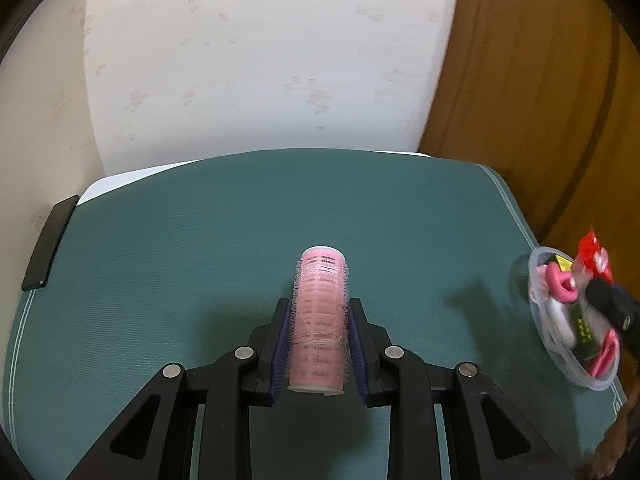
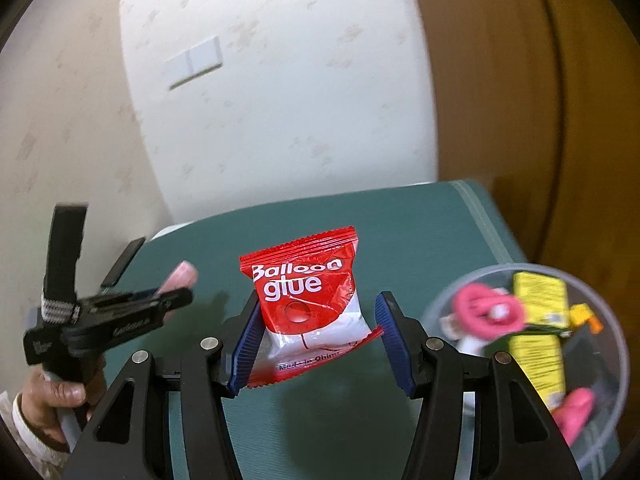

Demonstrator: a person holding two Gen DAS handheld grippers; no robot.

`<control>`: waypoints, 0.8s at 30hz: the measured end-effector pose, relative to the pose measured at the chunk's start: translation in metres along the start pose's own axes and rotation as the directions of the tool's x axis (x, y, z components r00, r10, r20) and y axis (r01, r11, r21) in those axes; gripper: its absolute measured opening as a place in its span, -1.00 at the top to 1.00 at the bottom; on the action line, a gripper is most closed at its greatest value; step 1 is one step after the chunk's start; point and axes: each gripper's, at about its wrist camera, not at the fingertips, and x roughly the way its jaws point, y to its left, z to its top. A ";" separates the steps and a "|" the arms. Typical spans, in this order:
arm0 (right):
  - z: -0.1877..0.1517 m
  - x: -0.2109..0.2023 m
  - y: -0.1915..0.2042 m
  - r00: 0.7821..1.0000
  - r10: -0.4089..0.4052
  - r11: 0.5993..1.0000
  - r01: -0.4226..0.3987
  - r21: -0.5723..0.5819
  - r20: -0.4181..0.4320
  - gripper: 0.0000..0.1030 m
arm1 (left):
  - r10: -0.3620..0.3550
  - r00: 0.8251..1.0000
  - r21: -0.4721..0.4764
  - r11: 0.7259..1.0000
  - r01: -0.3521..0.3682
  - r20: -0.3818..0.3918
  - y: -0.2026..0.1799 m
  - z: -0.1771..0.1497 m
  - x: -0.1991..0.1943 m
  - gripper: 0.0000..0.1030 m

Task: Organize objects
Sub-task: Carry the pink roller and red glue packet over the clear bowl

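A pink hair roller (image 1: 320,320) lies lengthwise between the blue pads of my left gripper (image 1: 319,305), which is shut on it above the green mat (image 1: 200,260). In the right wrist view my right gripper (image 2: 320,298) is shut on a red and white "Balloon glue" packet (image 2: 308,292), held clear of the mat with its shadow below. A hand holds the left gripper (image 2: 176,296) at the left of that view, the roller (image 2: 182,274) poking out of it. The right gripper (image 1: 612,304) and its packet (image 1: 594,254) hang over the bowl at the right edge.
A clear plastic bowl (image 2: 608,432) at the mat's right edge holds a pink looped tie (image 2: 488,306), yellow boxes (image 2: 540,296) and other small items. A black phone (image 1: 50,244) lies at the mat's left edge. A papered wall stands behind, a wooden door (image 1: 540,100) to the right.
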 end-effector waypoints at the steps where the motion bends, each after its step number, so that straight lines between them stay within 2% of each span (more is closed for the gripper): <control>1: 0.002 -0.003 -0.007 1.000 -0.013 1.000 0.013 0.010 0.006 -0.10 | -0.005 1.000 0.004 1.000 0.005 0.001 -0.003 0.000 -0.001 0.44; 15: 0.001 -0.044 -0.099 0.982 -0.188 0.974 0.183 0.131 0.024 -0.10 | -0.101 0.995 0.078 0.992 0.100 0.009 -0.057 -0.009 -0.019 0.44; 24: -0.008 -0.040 -0.133 0.977 -0.212 0.962 0.213 0.170 -0.026 -0.10 | -0.184 0.983 0.121 0.975 0.186 -0.025 -0.100 -0.021 -0.023 0.44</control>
